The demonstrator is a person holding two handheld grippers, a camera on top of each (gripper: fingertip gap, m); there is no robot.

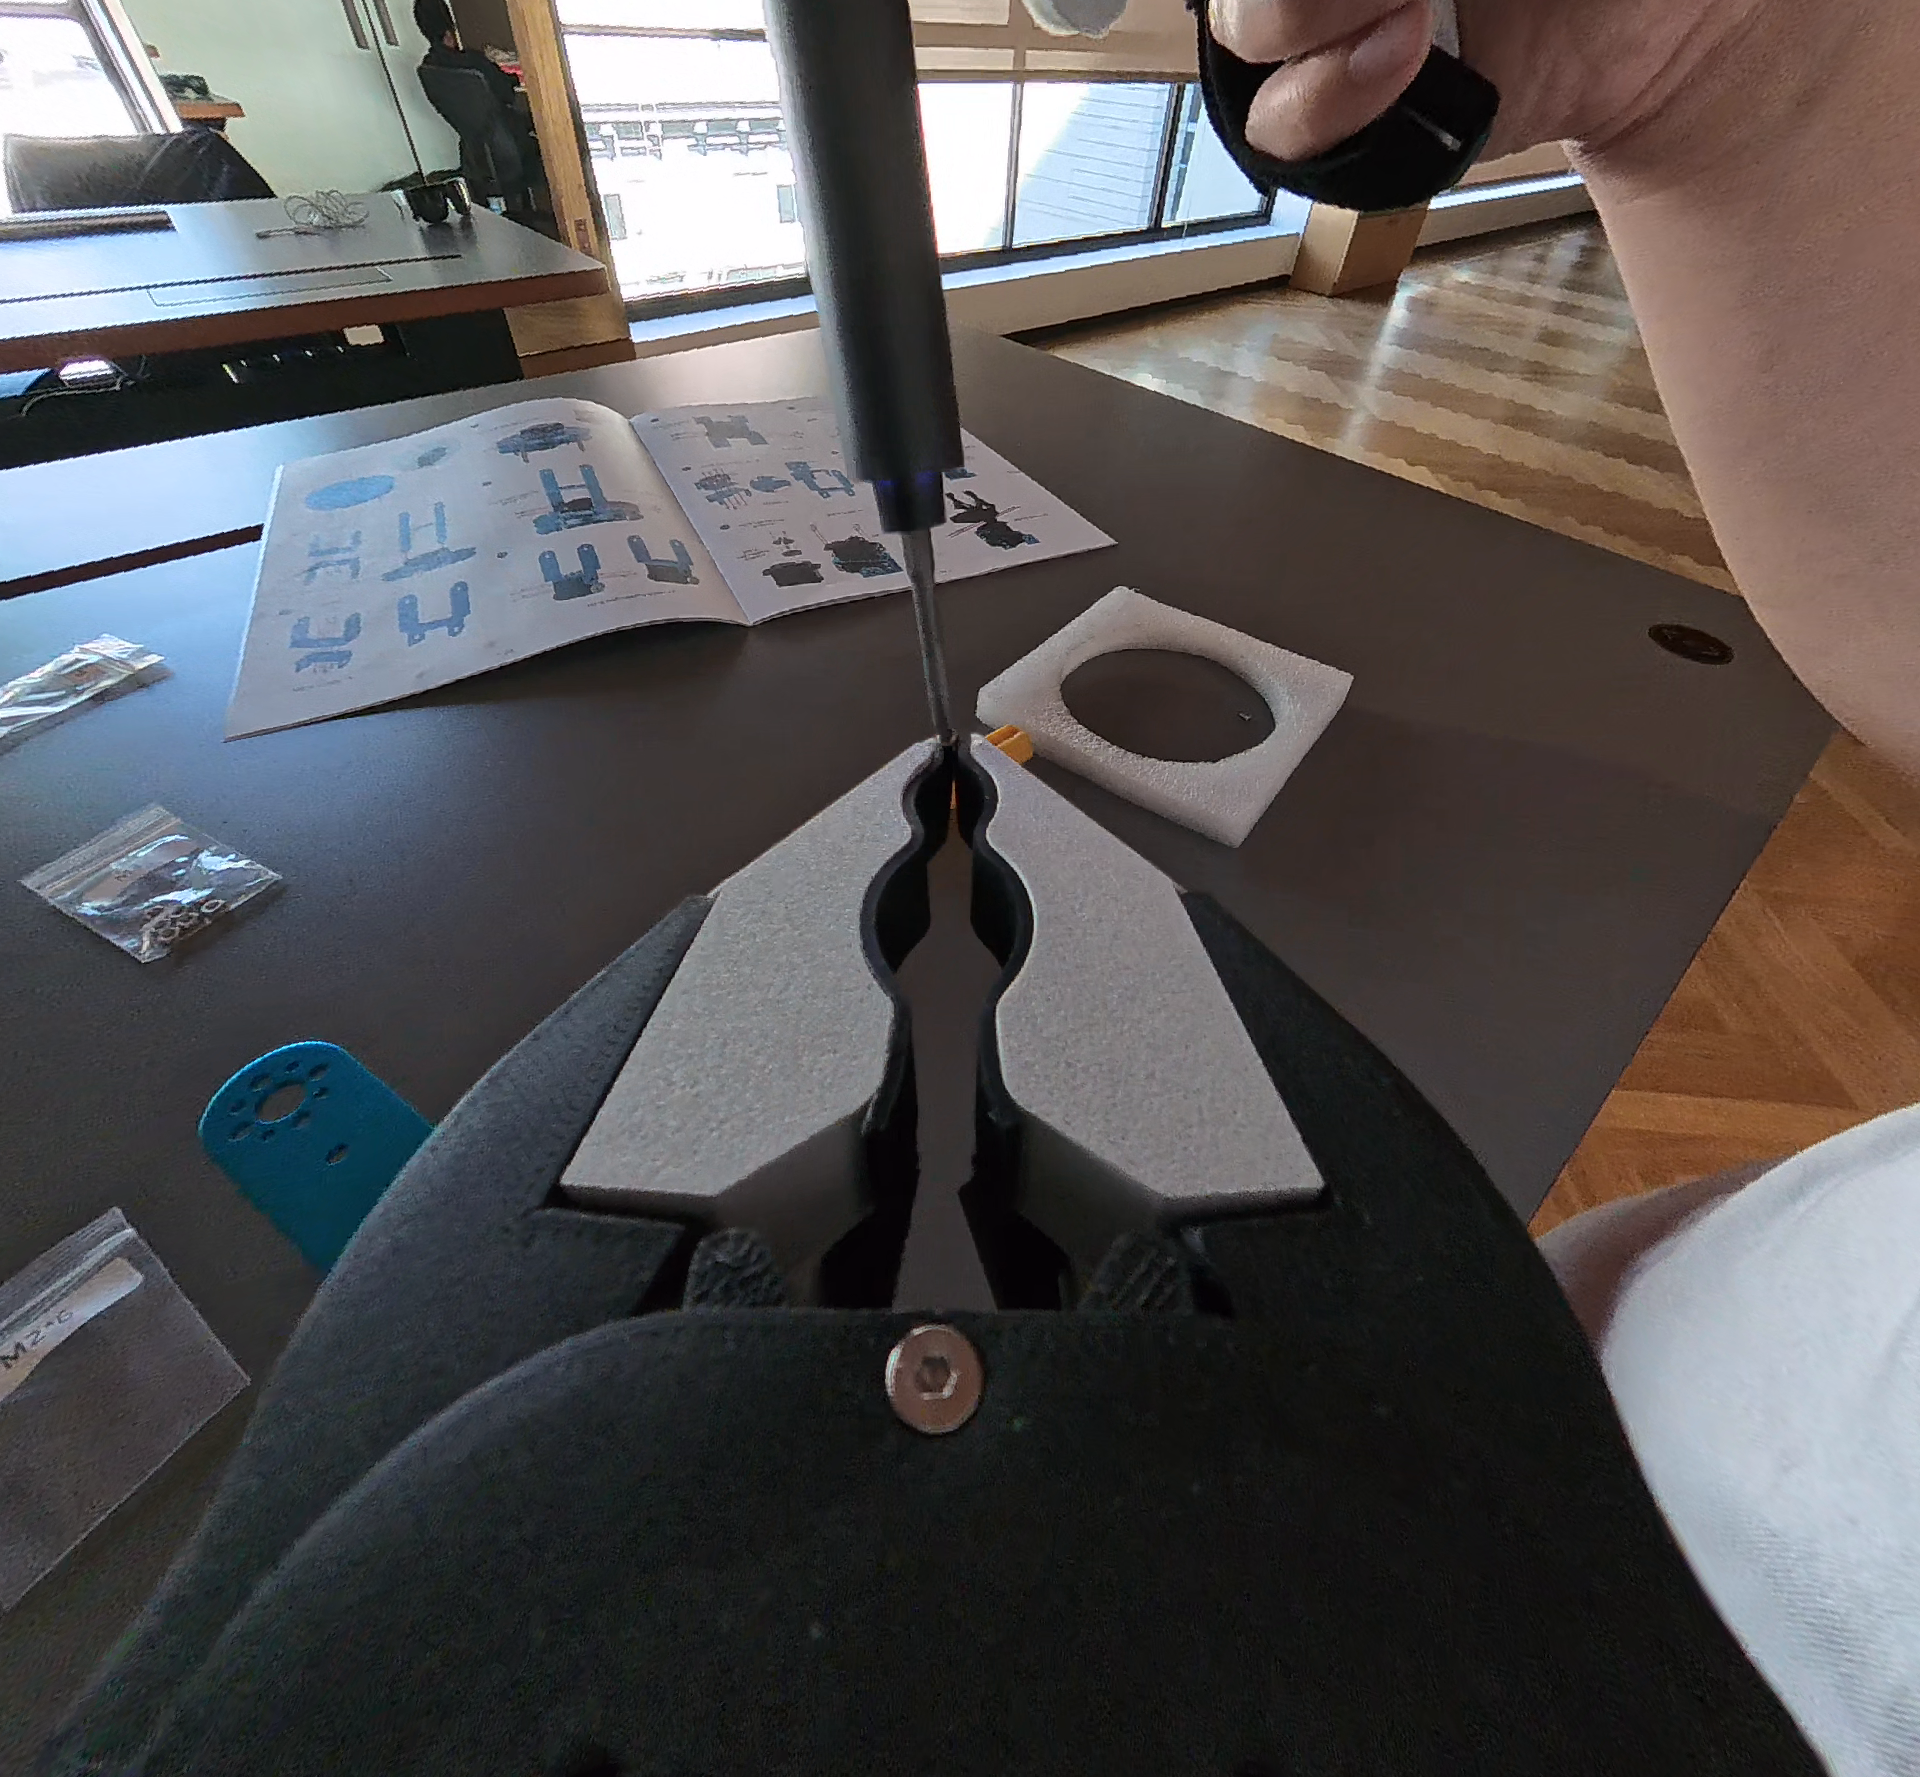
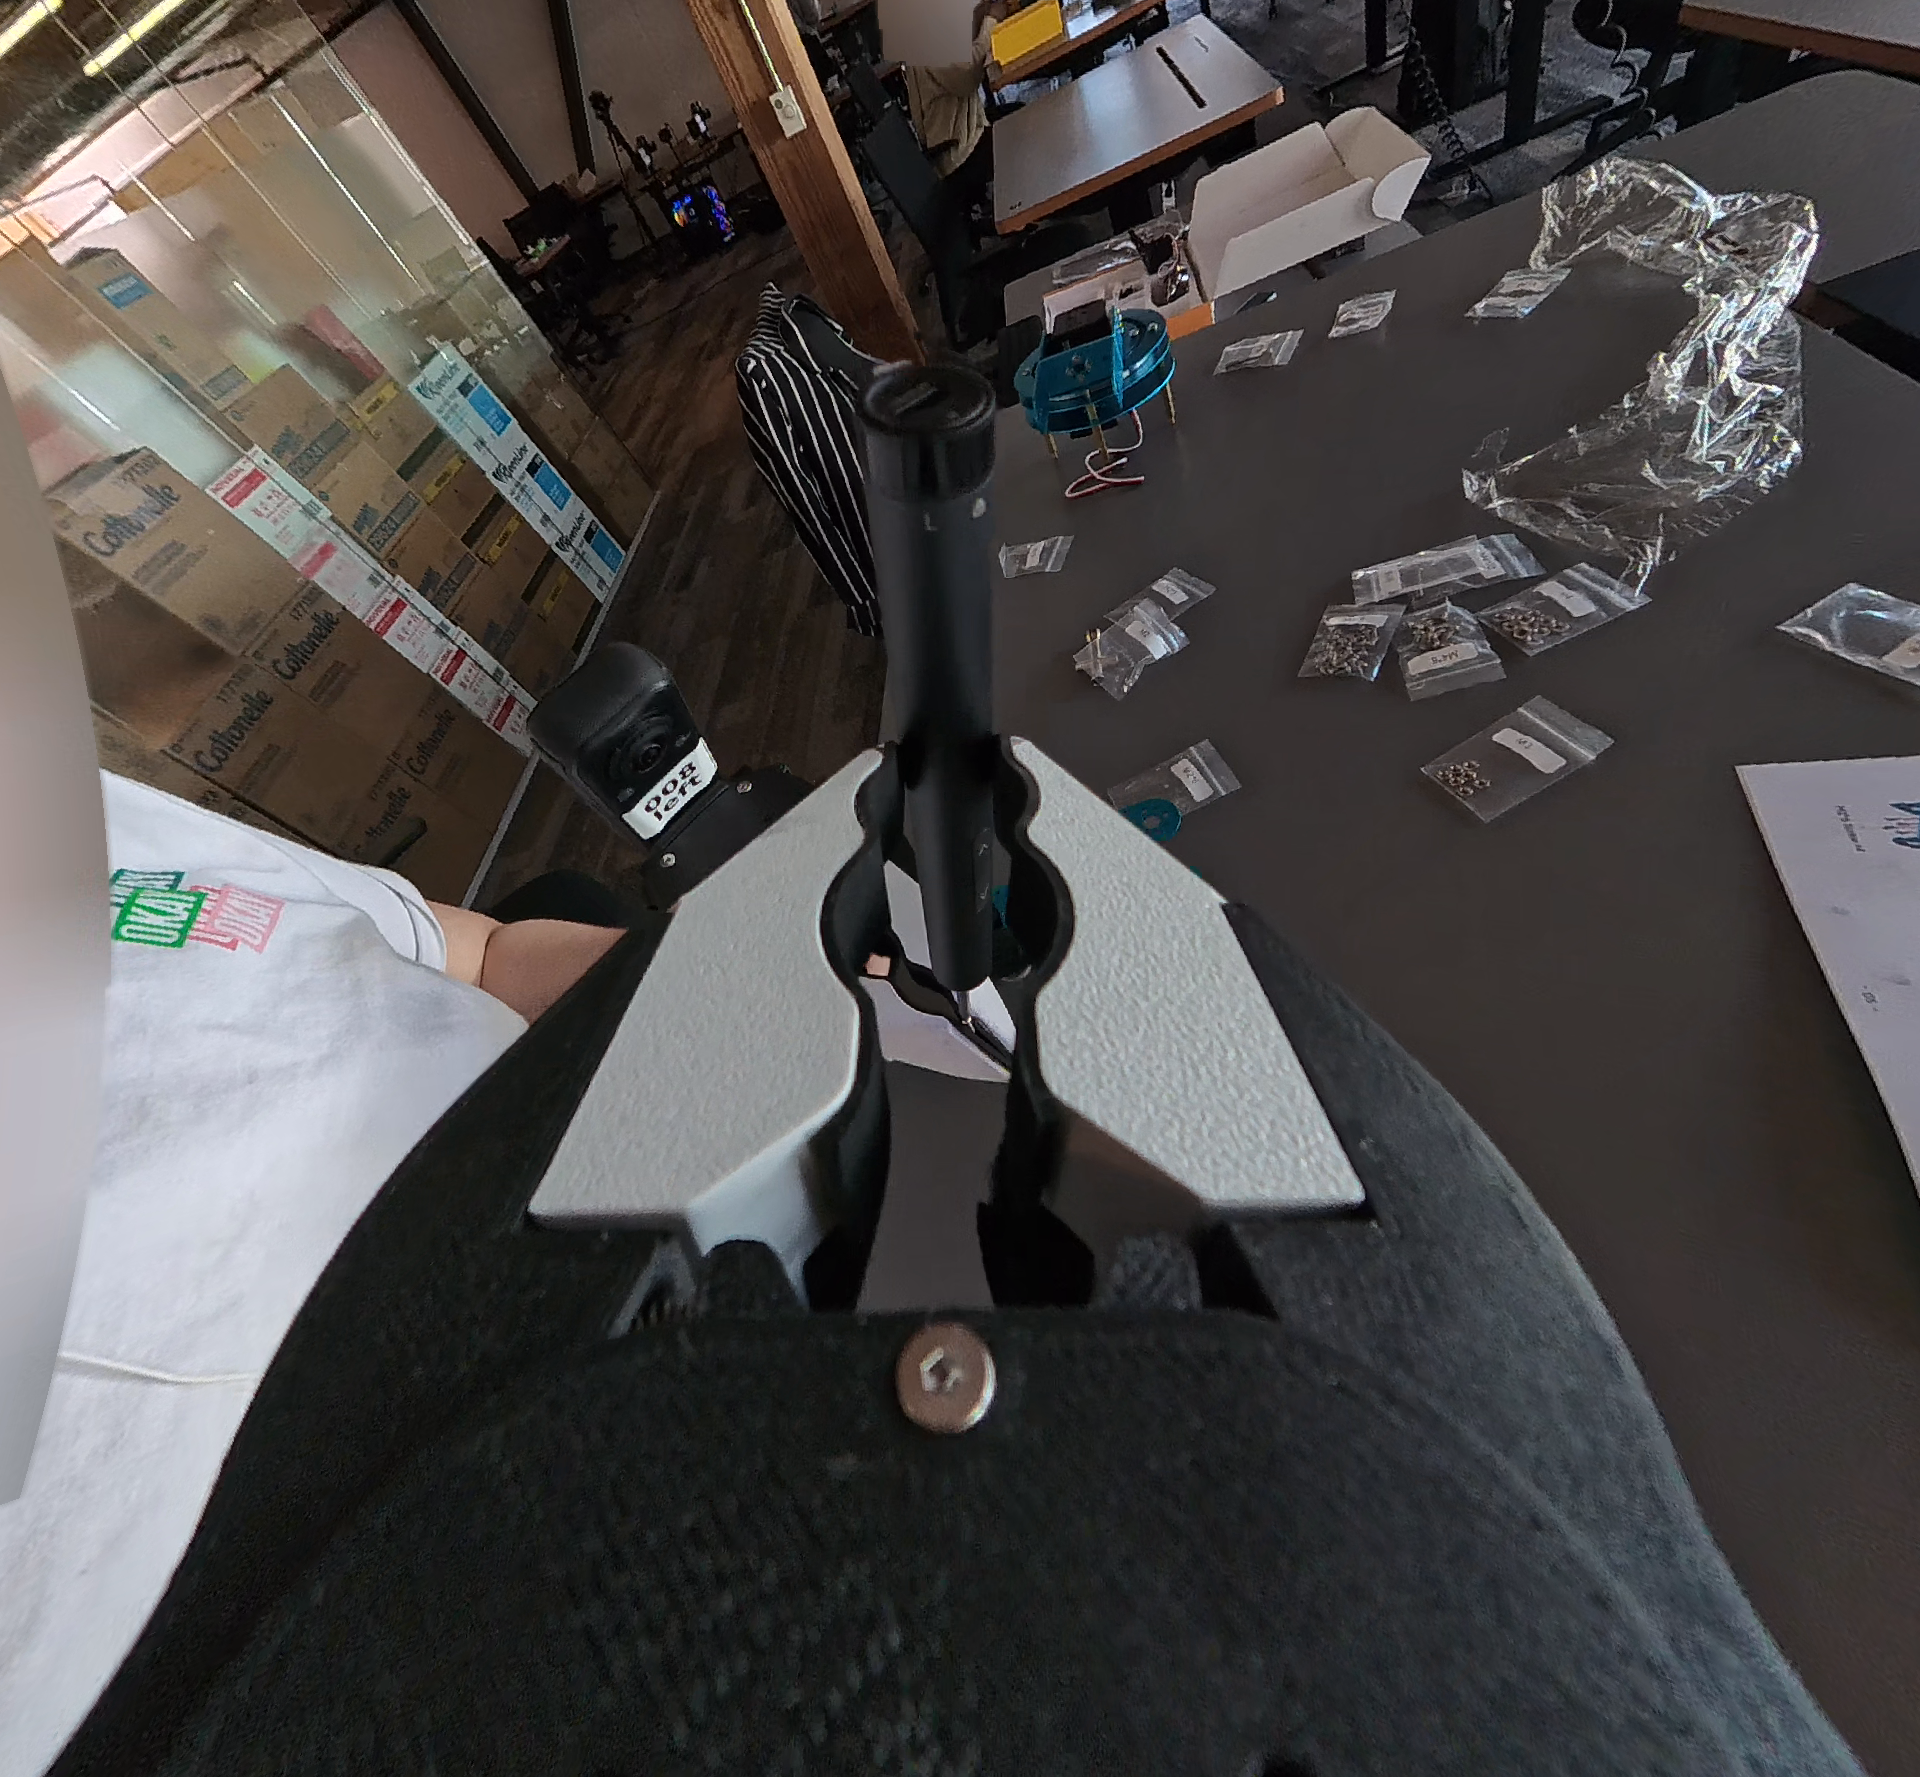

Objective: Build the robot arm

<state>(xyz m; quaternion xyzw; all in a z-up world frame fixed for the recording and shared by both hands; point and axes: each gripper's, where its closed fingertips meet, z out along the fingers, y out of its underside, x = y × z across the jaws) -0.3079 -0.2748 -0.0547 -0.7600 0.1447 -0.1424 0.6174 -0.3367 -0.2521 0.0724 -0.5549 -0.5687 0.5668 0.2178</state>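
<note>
In the left wrist view, my left gripper [image 1: 951, 748] has its jaws nearly together just above the dark table [image 1: 623, 844]. They pinch a small yellow part [image 1: 1010, 742], which shows past the tips and between the fingers. A dark grey electric screwdriver [image 1: 862, 221] comes down from above, and its thin bit [image 1: 930, 647] meets the left gripper's tips. In the right wrist view, my right gripper [image 2: 951, 761] is shut on the screwdriver [image 2: 930, 605], which stands upright between its fingers. The contact point under the bit is mostly hidden.
An open instruction booklet [image 1: 644, 532] and a white foam frame [image 1: 1164, 719] lie beyond the left gripper. A blue perforated plate [image 1: 301, 1135] and hardware bags [image 1: 156, 880] lie to its left. More bags [image 2: 1444, 636], a blue assembly [image 2: 1096, 366] and crumpled cellophane [image 2: 1662, 356] fill the table. A hand [image 1: 1455, 13] is above. There is about 12 cm between the tips of the two grippers. The blue perforated plate [image 1: 301, 1135] sits 15 cm or so from the ends of my left fingers.
</note>
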